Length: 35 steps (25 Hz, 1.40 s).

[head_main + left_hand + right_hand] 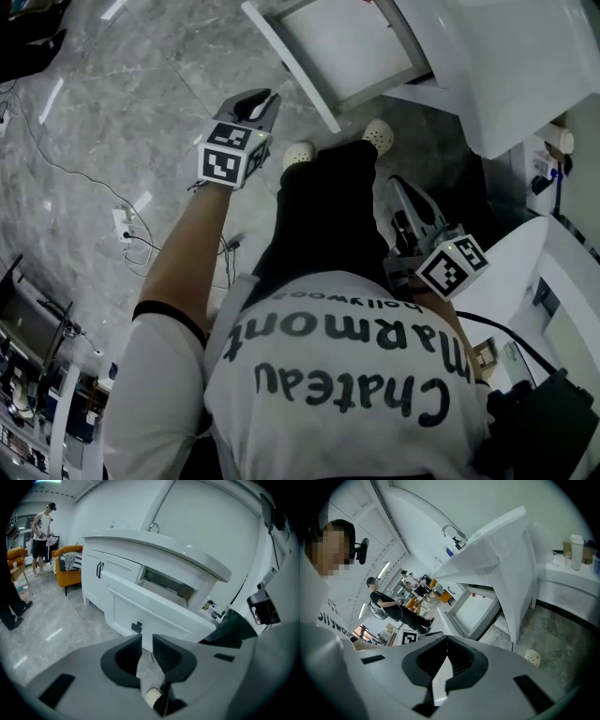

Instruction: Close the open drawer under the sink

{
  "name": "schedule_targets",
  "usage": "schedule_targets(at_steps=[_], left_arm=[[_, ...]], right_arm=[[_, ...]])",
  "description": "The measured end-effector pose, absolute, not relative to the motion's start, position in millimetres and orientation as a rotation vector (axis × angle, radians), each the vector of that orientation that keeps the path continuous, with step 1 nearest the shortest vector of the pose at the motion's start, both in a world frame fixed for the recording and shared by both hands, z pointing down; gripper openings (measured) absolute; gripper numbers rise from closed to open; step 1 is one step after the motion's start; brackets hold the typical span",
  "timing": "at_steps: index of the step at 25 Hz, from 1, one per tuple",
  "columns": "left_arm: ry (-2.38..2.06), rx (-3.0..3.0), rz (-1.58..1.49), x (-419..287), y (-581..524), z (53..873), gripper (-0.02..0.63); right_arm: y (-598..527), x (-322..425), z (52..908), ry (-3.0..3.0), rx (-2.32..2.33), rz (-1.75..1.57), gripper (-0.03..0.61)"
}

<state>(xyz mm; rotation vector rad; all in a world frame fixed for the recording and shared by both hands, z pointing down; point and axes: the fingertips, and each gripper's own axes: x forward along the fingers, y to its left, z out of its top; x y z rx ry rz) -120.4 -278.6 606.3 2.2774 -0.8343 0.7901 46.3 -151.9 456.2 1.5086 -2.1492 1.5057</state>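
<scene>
The left gripper (147,641) has its jaws a narrow slit apart, the ribbed pads facing each other with nothing between them. Through the slit only grey floor and the toe of a pale shoe (152,696) show. It touches nothing.

Straight ahead of its tips stands the open drawer (154,609), pulled out from the white cabinet under the sink counter (164,550). The drawer's flat front panel faces the gripper. A small black handle (136,627) on that panel sits just ahead of the left jaw tip, apart from it. Above and beyond the drawer, the curved faucet (153,526) rises over the counter.

In the head view the left gripper (261,101) is held out in front of the person, with the drawer (300,70) just beyond its tips.

The right gripper (446,639) has its jaws together, tips meeting, and it holds nothing. In the head view the right gripper (401,192) hangs nearer the person's body. The drawer (454,620) lies ahead of it and slightly to its right, well apart, with the counter overhanging it.
</scene>
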Motion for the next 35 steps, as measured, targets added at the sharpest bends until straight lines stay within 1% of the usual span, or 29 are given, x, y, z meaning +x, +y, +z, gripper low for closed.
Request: schedule_targets(at_steps=[2, 5, 9, 11, 15, 22, 24, 35], left_arm=[[-0.841, 2.252, 0.818, -119, -286, 620, 0.081], [-0.848, 2.239, 0.868, -118, -295, 633, 0.088], [-0.793, 2.274, 0.966, -107, -299, 644, 0.149], [-0.755, 2.298, 1.03, -100, -303, 649, 0.167], [-0.706, 2.334, 1.167, -89, -315, 657, 0.169], [-0.708, 2.302, 1.287, -81, -329, 668, 0.165], [-0.73, 2.282, 1.298, -81, -333, 669, 0.129], [-0.713, 2.242, 1.295, -86, -333, 666, 0.123]], right_arm=[[-149, 49, 462, -2.13, 1.508, 1.525, 0.011], [-148, 52, 469, -2.117, 1.514, 1.544, 0.011], [-144, 58, 475, -2.096, 1.525, 1.569, 0.011], [-143, 60, 476, -2.087, 1.53, 1.581, 0.011], [-140, 66, 479, -2.067, 1.54, 1.594, 0.011], [-135, 80, 483, -2.041, 1.587, 1.624, 0.011], [-136, 85, 485, -2.039, 1.606, 1.635, 0.011], [-132, 89, 493, -2.039, 1.645, 1.681, 0.011]])
